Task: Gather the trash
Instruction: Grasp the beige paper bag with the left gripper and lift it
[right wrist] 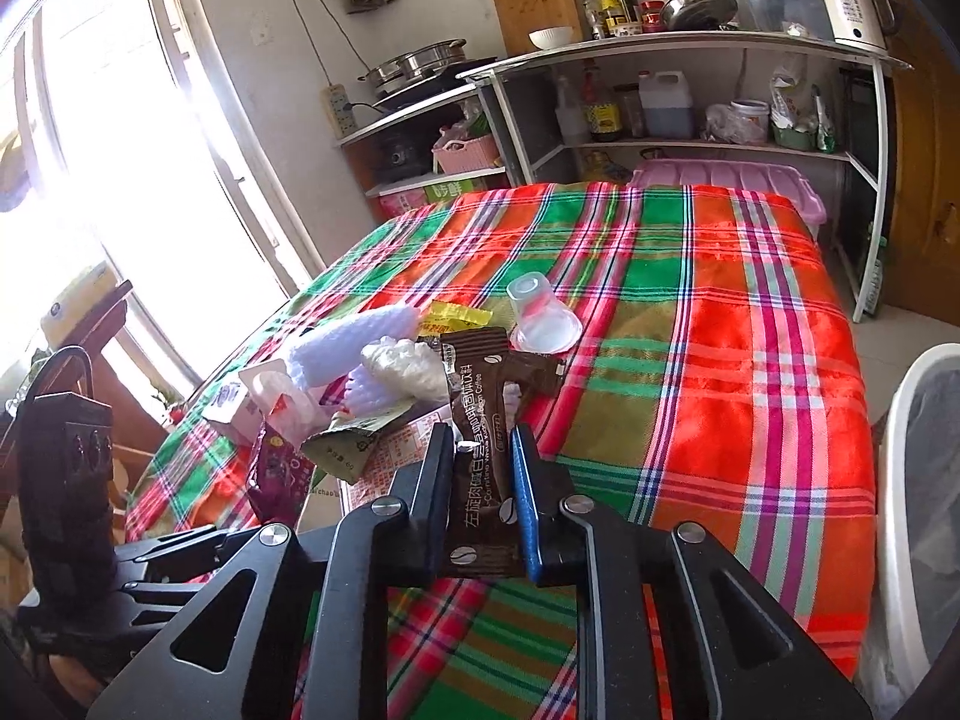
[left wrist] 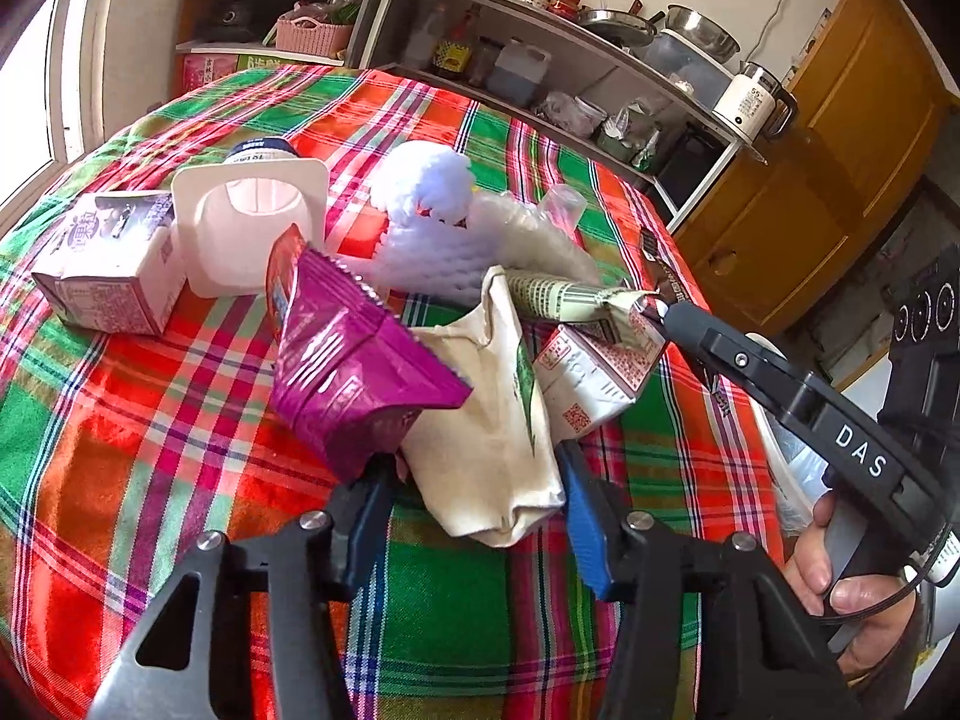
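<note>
Left wrist view: the left gripper point(left wrist: 474, 516) stands with jaws apart over the plaid-clothed table point(left wrist: 150, 450), holding nothing — a cream cloth pouch point(left wrist: 492, 450) lies between its fingers. One crinkled purple foil packet point(left wrist: 354, 360), two small printed milk cartons point(left wrist: 108, 264) point(left wrist: 591, 369), one white plastic tub point(left wrist: 252, 228) and one white foam fruit net point(left wrist: 426, 222) lie heaped beyond.

Right wrist view: the right gripper point(right wrist: 480, 480) is clamped on one brown coffee sachet point(right wrist: 480, 456). One clear plastic cup point(right wrist: 540, 315) lies tipped on the cloth; one white bin point(right wrist: 918, 510) sits at the right edge.
</note>
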A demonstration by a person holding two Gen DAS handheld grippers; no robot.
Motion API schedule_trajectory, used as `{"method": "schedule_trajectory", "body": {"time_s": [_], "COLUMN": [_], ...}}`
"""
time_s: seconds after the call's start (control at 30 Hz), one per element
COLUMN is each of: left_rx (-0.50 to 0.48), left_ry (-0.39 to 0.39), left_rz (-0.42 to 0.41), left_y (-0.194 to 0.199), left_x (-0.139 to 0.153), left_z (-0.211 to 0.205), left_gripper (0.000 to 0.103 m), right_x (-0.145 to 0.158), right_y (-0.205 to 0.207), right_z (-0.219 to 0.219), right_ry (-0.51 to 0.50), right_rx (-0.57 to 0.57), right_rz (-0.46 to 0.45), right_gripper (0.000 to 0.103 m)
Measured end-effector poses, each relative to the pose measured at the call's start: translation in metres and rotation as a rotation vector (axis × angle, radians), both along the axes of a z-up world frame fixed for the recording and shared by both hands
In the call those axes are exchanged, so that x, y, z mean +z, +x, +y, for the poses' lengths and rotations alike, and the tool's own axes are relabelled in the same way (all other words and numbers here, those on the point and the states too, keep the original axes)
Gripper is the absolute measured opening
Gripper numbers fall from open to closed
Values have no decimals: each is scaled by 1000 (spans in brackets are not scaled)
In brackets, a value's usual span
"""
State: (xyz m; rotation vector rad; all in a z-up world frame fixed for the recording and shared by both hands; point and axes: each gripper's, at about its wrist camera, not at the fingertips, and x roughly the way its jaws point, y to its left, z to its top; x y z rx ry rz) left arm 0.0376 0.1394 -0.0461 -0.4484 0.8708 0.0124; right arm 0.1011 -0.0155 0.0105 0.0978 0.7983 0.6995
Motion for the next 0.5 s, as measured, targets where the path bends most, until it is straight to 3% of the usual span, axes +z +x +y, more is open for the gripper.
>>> {"method": "schedule_trajectory", "body": {"time_s": [0.13,0.5], "left_rx": [-2,-41], "left_ry": [3,13], "left_rz": [-5,-21], "left_y": [-4,-19], "left_x": [1,7], "left_z": [0,-6], "left_gripper": [43,41], "right_x": [4,13], "right_y": [-4,-19], "right_z": [-4,-24], "right_ry": [11,52], "right_rx": [-15,-64], "right_rz": [-15,-42], "right_gripper": [20,20]}}
